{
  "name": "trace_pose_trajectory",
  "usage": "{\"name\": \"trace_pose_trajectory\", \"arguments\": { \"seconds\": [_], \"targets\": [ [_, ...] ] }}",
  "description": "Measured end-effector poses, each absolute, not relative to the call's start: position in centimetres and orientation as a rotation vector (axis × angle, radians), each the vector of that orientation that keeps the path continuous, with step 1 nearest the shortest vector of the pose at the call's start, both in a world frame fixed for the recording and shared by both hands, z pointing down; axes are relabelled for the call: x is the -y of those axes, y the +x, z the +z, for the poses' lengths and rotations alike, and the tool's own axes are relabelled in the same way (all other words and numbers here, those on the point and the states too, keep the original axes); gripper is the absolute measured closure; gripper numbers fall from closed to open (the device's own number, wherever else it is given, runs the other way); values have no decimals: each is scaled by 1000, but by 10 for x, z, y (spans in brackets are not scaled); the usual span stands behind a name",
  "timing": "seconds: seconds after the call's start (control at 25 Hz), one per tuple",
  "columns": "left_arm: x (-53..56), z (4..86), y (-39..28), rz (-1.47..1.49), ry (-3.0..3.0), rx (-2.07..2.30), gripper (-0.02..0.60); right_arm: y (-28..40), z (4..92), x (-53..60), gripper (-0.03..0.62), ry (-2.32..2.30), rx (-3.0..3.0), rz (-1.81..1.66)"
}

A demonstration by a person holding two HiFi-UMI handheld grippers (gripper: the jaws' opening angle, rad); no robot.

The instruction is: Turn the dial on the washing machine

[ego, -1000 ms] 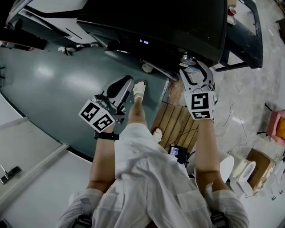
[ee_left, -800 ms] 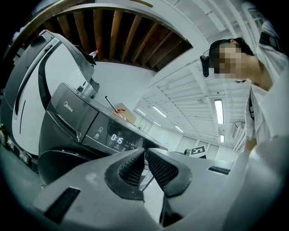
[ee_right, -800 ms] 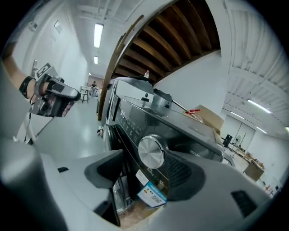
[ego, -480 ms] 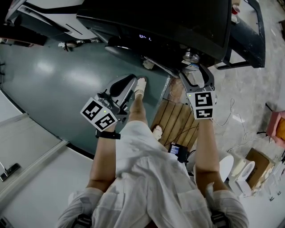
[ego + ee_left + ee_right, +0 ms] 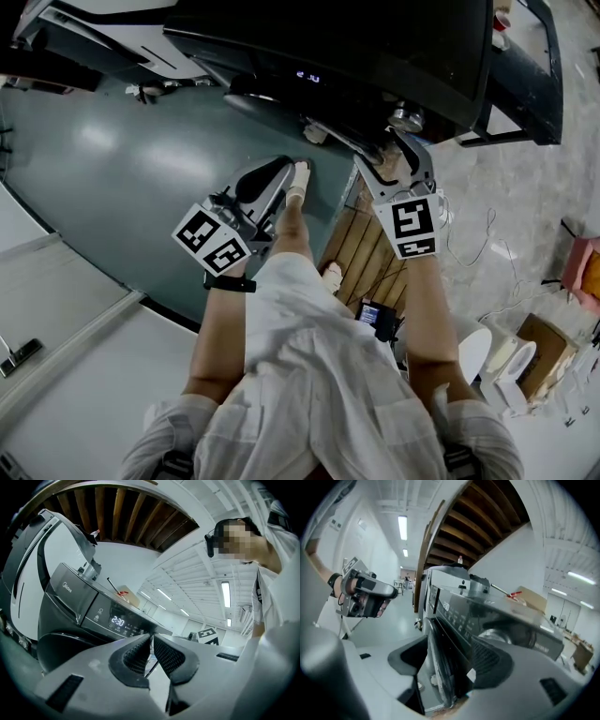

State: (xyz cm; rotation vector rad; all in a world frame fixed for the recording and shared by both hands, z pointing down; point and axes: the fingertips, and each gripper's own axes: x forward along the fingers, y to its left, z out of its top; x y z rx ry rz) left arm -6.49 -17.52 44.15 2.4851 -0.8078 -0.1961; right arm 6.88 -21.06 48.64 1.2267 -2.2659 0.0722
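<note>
1. one washing machine (image 5: 375,47), dark-fronted, stands at the top of the head view. one lit display (image 5: 118,621) on its panel reads 2:30.
2. one dial (image 5: 406,119), a silver knob, sits toward the right end of that panel, just above the tips of the right gripper.
3. there are two grippers, each with one marker cube: the left cube (image 5: 211,241) and the right cube (image 5: 410,225).
4. the right gripper (image 5: 394,157) reaches up to the panel. its jaws stand wide apart, with the machine's front edge showing between them. in the right gripper view the dial lies just past the pad on the right of that view, not between the two. i cannot tell whether a jaw touches it.
5. the left gripper (image 5: 270,183) hangs lower, apart from the machine and over the floor. its jaws are drawn to a narrow slit with nothing in it.
6. one wooden pallet (image 5: 370,253) lies under the right gripper. one cardboard box (image 5: 544,342) sits at the far right, and two white shoes (image 5: 298,180) show below the machine.
7. the surface is a glossy grey-green floor (image 5: 122,169) in front of the machine, with pale stone flooring (image 5: 525,206) to its right.
8. the room has a white ceiling with several strip lights (image 5: 225,594), and brown wooden slats (image 5: 117,508) overhead.
</note>
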Motion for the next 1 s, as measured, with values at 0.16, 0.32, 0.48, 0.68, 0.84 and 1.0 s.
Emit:
{"name": "trace_pose_trajectory", "arguments": {
  "seconds": [0.16, 0.32, 0.48, 0.68, 0.84, 1.0],
  "targets": [
    [176, 441, -69, -203, 2480, 830, 566, 76, 455, 230, 303, 1261, 2196, -150],
    [176, 441, -68, -195, 2483, 831, 566, 104, 470, 232, 294, 1292, 2081, -153],
    [176, 433, -71, -204, 2495, 840, 566, 120, 473, 205, 277, 1338, 2079, -28],
    [169, 417, -77, -226, 2515, 871, 566, 131, 459, 154, 303, 1465, 2200, 116],
    [151, 406, -78, -229, 2526, 898, 566, 141, 461, 111, 316, 1470, 2225, 177],
    [123, 391, -77, -248, 2535, 922, 566, 153, 447, 77, 329, 1488, 2229, 170]
  ]
}}
